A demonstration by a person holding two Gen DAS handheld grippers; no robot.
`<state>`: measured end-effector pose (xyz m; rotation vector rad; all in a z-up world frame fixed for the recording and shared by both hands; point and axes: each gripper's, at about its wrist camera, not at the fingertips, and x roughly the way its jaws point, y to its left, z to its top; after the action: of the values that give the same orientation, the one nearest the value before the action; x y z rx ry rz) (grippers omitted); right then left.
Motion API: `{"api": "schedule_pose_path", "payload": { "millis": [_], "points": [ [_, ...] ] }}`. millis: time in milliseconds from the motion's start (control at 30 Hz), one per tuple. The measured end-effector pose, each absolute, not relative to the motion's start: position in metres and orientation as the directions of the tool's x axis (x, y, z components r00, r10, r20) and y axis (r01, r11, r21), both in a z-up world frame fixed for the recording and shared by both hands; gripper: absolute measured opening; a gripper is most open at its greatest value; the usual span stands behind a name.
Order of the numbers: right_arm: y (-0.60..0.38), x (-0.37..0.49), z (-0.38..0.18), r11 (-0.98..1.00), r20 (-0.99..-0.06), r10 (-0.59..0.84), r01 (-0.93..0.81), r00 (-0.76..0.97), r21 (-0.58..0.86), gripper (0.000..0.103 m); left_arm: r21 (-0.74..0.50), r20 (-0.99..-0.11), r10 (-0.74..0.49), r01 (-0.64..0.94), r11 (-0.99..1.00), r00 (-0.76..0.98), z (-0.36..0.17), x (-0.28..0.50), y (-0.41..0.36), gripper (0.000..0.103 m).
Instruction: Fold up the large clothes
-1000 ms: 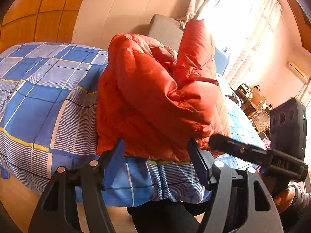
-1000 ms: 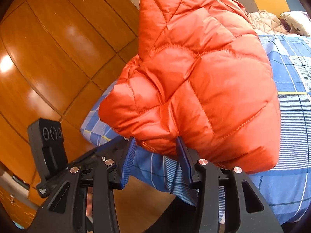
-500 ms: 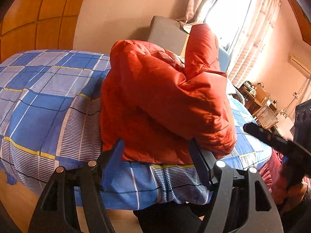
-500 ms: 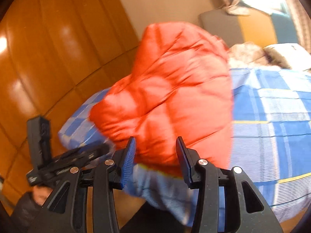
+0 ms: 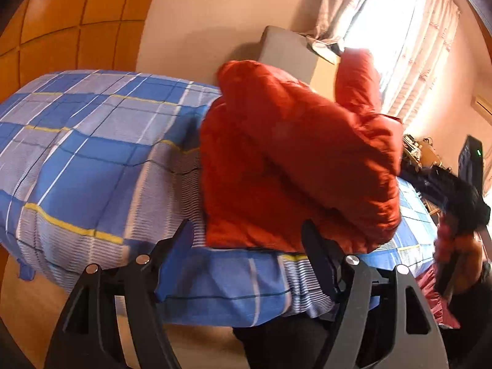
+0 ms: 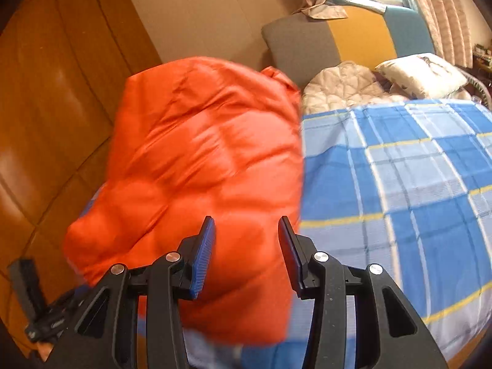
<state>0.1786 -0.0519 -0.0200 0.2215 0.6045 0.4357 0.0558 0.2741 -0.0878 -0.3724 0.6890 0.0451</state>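
Orange puffer jacket (image 5: 295, 166) bunched on checked bed (image 5: 92, 160); no writing legible

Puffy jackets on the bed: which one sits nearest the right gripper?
The orange jacket, bundled at the bed's near edge straight ahead of the open right gripper. The pale quilted jacket lies far back by the headboard.
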Motion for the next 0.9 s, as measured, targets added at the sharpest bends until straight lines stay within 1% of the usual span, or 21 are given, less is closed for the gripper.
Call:
{"api": "schedule_pose_path", "payload": {
  "millis": [167,200,267,367,467,600,700,800,900],
  "points": [
    [-0.045,0.234,0.0,0.899,-0.521,0.438,-0.342,0.732,0.275,0.044,-0.308,-0.638,-0.031,-0.218,0.926,0.77,-0.092,0.046,0.293,0.072],
    [-0.038,0.244,0.006,0.886,-0.524,0.464,-0.372,0.715,0.276,0.044,-0.305,-0.639,-0.024,-0.224,0.926,0.769,-0.091,0.045,0.295,0.073],
    [-0.024,0.253,0.017,0.886,-0.524,0.461,-0.404,0.716,0.226,0.044,-0.275,-0.646,0.013,-0.249,0.929,0.763,-0.092,0.041,0.299,0.076],
    [0.005,0.264,0.035,0.857,-0.524,0.496,-0.487,0.692,0.167,0.044,-0.244,-0.659,0.045,-0.27,0.931,0.751,-0.094,0.034,0.302,0.077],
    [0.038,0.272,0.043,0.819,-0.55,0.521,-0.564,0.653,0.106,0.044,-0.211,-0.677,0.081,-0.298,0.931,0.732,-0.1,0.025,0.309,0.078],
    [0.092,0.27,0.03,0.761,-0.637,0.484,-0.648,0.6,-0.033,0.044,-0.21,-0.697,0.098,-0.333,0.919,0.71,-0.11,0.013,0.318,0.078],
    [0.127,0.268,0.013,0.715,-0.69,0.45,-0.691,0.567,-0.102,0.044,-0.222,-0.705,0.103,-0.356,0.908,0.702,-0.116,0.008,0.325,0.078],
    [0.152,0.272,0.001,0.687,-0.721,0.421,-0.713,0.55,-0.143,0.044,-0.233,-0.711,0.106,-0.376,0.897,0.695,-0.122,0.004,0.331,0.078],
    [0.174,0.273,-0.017,0.658,-0.747,0.366,-0.722,0.554,-0.213,0.044,-0.259,-0.717,0.098,-0.394,0.882,0.69,-0.129,0.0,0.339,0.078]
  ]
}}
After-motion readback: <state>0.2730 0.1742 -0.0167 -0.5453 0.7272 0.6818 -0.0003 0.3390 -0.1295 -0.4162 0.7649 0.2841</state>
